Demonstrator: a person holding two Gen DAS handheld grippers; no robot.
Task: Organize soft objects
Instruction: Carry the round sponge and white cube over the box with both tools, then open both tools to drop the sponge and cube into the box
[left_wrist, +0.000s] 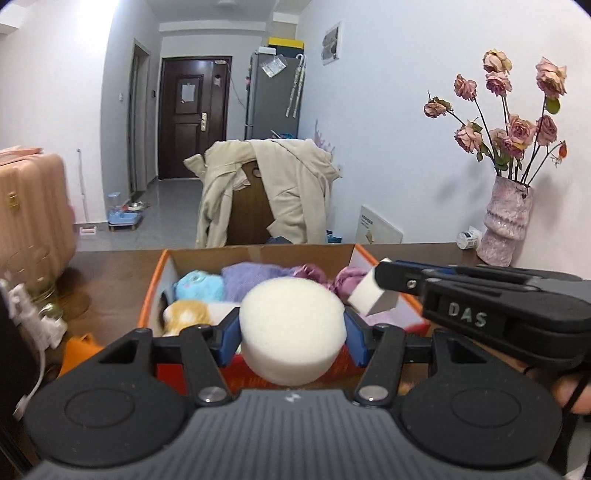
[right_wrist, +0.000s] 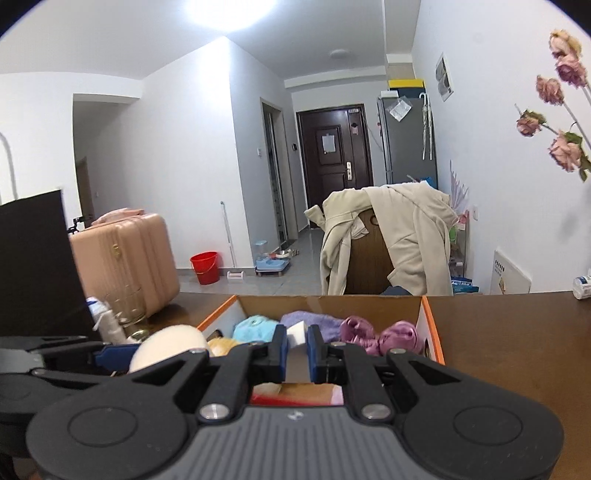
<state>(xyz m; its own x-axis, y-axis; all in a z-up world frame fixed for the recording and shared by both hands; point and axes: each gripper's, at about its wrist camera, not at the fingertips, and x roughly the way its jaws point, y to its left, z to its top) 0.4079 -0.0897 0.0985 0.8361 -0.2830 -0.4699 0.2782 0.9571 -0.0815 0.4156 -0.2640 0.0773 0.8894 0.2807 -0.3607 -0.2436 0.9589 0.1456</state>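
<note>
My left gripper is shut on a round cream sponge, held above the near side of an orange-edged cardboard box. My right gripper is shut on a small white foam block, also over the box; in the left wrist view that block shows at the tip of the right gripper. Inside the box lie a blue plush, a yellow plush, a lilac cloth and purple fabric. In the right wrist view the round sponge sits at the left.
The box rests on a brown table. A pink vase with dried roses stands at the far right, a small bottle beside it. A glass jar is left of the box. Beyond are a coat-draped chair and a pink suitcase.
</note>
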